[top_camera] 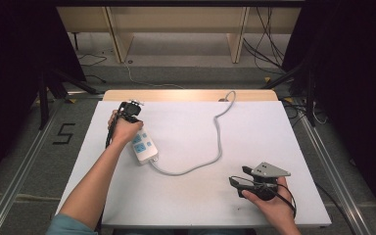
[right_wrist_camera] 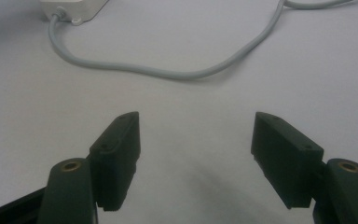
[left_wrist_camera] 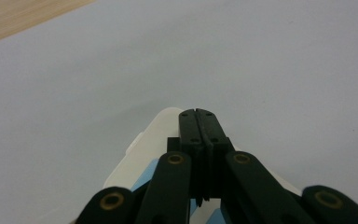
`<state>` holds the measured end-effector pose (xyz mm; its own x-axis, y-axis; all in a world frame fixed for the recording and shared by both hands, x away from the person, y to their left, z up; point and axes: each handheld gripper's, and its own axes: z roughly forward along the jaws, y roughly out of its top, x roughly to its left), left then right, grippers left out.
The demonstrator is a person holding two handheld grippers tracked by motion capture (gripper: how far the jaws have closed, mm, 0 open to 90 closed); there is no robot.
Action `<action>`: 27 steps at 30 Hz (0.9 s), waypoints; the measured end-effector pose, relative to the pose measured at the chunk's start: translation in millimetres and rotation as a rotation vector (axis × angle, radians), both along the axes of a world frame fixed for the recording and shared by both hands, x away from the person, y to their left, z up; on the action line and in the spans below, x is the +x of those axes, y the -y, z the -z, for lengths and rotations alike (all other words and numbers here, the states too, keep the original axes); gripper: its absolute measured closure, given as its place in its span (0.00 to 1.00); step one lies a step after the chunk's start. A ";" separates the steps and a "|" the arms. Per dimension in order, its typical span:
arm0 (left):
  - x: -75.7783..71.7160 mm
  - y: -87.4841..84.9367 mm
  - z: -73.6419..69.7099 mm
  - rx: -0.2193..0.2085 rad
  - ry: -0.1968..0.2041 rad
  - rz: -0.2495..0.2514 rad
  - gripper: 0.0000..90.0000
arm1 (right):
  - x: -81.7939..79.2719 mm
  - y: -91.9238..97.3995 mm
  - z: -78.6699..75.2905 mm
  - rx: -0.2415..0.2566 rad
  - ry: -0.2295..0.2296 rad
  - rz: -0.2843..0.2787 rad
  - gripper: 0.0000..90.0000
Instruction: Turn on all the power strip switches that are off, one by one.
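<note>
You see a white remote (top_camera: 144, 146) with pale blue buttons, its grey cord (top_camera: 214, 142) curling over the light grey bench (top_camera: 254, 127). Both tools are black with brass-coloured rivets.

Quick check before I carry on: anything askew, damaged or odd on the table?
Nothing stands out. The white power strip with blue sockets lies flat on the white table, its grey cable trailing loosely to the far edge. The left gripper is shut above the strip; the right gripper is open and empty.
</note>
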<state>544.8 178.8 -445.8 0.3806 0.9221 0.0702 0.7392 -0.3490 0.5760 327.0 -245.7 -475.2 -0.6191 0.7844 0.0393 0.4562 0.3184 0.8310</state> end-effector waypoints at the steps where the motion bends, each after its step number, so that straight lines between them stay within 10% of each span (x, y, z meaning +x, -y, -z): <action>1: 0.0 -0.4 -0.2 0.004 -0.003 0.003 1.00 | 0.0 0.0 0.1 0.000 0.001 0.000 0.38; 8: 1.0 -0.4 -0.1 0.061 -0.007 0.007 1.00 | -0.1 -0.3 0.1 -0.001 0.001 -0.003 0.38; 27: 2.8 2.4 -1.9 0.040 -0.046 0.017 1.00 | 0.0 -0.5 0.4 -0.006 -0.002 -0.003 0.38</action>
<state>547.6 176.5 -443.9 0.4003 0.9120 0.0892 0.7582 -0.3843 0.5267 327.0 -245.1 -475.6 -0.6215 0.7826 0.0362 0.4569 0.3246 0.8282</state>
